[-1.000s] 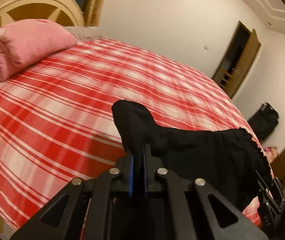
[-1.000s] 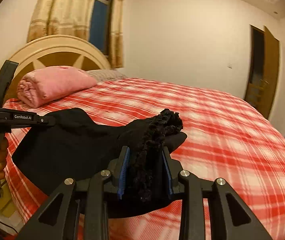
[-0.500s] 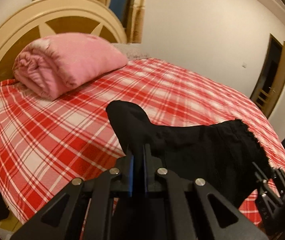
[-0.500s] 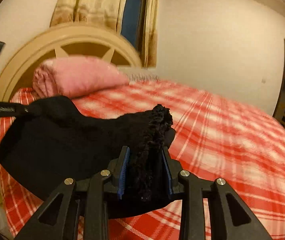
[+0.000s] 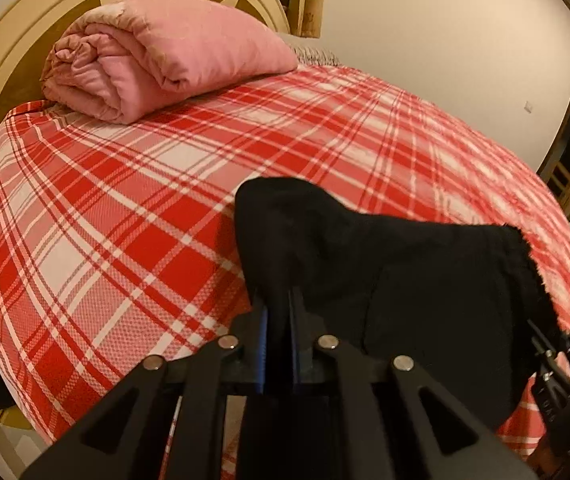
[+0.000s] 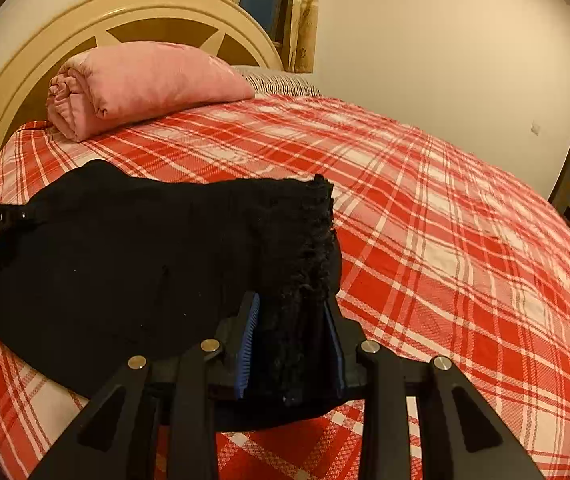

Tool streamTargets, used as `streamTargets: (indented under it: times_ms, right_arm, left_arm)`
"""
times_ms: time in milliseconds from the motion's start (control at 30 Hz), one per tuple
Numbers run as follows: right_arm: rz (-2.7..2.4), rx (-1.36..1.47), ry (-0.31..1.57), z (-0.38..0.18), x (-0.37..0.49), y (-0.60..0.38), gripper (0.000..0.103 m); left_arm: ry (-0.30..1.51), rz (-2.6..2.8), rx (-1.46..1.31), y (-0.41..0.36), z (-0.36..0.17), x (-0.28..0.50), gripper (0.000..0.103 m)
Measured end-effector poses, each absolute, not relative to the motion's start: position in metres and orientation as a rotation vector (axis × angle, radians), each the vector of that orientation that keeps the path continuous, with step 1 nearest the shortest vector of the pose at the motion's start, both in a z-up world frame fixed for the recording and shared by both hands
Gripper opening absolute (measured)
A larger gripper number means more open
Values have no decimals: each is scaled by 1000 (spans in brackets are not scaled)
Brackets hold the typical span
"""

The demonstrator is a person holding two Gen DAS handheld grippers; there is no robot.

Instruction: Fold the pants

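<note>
Black fabric pants [image 6: 125, 264] hang stretched between 2 claws above a red-and-white plaid bedspread [image 6: 445, 240], near the bed's front edge and apart from the rolled pink blanket [image 6: 141, 84] at the cream arched headboard [image 6: 125, 12].

Risks, judged from how things lie:
- The left gripper [image 5: 277, 328] pinches only a thin corner of cloth; a tug sideways could pull that corner free and the pants would drop in a heap rather than lie flat.
- The right gripper [image 6: 291, 344] grips a thick, fuzzy bunched edge — layers inside the wad could slip unevenly, so the laid-down edge comes out crooked.
- The slack belly of cloth sags between the 2 claws; lowering without taking up that slack would likely trap a crease.
- The pants sit close to the mattress edge, so a short placement could let part slide off.

Claws:
- Left: jaws nearly together, clamped on the thin black fold, the blue pads [image 5: 261, 344] barely showing either side of it.
- Right: jaws held moderately apart by the bulk between them, clamped on the bunched frilly edge, which fills the gap between the blue pads [image 6: 247, 340] and rises above the fingertips.
</note>
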State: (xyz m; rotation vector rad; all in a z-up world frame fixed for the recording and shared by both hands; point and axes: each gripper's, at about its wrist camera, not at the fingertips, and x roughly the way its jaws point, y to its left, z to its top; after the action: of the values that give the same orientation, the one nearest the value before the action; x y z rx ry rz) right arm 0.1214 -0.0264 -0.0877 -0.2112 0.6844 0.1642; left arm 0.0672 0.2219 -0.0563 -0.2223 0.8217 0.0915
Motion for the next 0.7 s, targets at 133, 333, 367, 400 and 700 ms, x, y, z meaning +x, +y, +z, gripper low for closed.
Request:
streamTargets:
  times_ms: [133, 333, 367, 400, 700]
  right_arm:
    - [174, -189, 728, -92, 126, -31, 34]
    - [178, -174, 754, -95, 125, -34, 37]
    - [180, -164, 757, -95, 126, -36, 37]
    - [181, -153, 761, -95, 127, -38, 38]
    - [177, -173, 707, -76, 93, -51, 54]
  left_arm:
    - [841, 107, -218, 223, -63, 69, 16]
    - [856, 162, -156, 222, -67, 64, 40]
    - [858, 175, -159, 224, -67, 62, 47]
    - [861, 191, -169, 228, -68, 58, 62]
    - [944, 308, -339, 293, -78, 1, 96]
